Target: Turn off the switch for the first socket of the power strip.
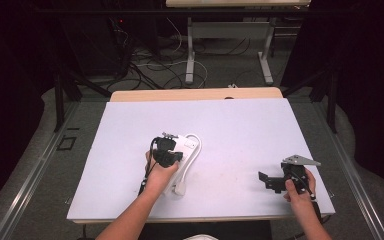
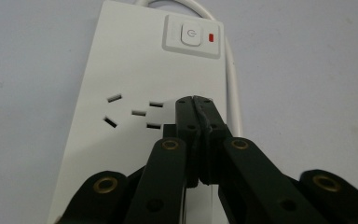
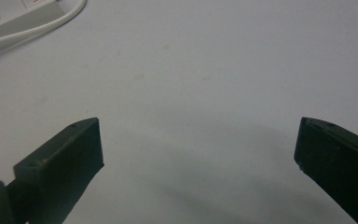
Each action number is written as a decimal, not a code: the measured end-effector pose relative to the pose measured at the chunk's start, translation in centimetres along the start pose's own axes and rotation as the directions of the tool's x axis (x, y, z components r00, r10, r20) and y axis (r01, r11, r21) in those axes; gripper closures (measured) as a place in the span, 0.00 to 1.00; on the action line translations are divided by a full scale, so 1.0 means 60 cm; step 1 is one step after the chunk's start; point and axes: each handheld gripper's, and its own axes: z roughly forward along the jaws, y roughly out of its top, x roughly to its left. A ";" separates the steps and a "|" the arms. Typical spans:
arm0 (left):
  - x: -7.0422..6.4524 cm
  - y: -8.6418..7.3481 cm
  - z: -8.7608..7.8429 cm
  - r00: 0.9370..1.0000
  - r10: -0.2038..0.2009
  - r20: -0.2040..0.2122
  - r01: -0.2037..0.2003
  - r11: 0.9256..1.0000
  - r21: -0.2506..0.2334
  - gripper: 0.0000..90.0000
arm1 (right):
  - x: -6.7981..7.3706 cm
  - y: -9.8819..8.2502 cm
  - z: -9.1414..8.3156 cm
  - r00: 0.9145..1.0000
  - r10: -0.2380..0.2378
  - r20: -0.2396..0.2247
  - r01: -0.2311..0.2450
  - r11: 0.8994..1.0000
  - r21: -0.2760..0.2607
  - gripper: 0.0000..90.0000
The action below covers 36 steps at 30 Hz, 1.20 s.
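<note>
A white power strip lies at the middle left of the white mat, its cable looping along its right side. In the left gripper view the power strip shows a push switch with a red light at its far end and socket slots nearer. My left gripper is shut, jaws pressed together, its tips over the strip's face beside the slots. I see nothing between them. My right gripper rests open at the mat's front right, jaws wide apart above bare mat.
The white mat covers a wooden table. The strip's end and cable show at the top left of the right gripper view. Behind the table are another table's legs and loose floor cables.
</note>
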 end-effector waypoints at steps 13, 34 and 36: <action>-0.003 -0.001 0.002 1.000 0.021 -0.010 -0.021 1.000 0.011 1.00 | 0.000 0.000 -0.001 1.000 -0.006 0.001 0.006 1.000 -0.002 0.01; 0.001 0.000 0.002 1.000 -0.007 0.006 0.007 1.000 0.008 1.00 | -0.001 0.001 -0.001 1.000 -0.004 0.001 0.004 1.000 -0.002 0.01; 0.001 0.000 0.002 1.000 0.004 0.005 -0.004 1.000 0.009 1.00 | -0.001 0.001 -0.001 1.000 -0.004 0.001 0.004 1.000 -0.002 0.01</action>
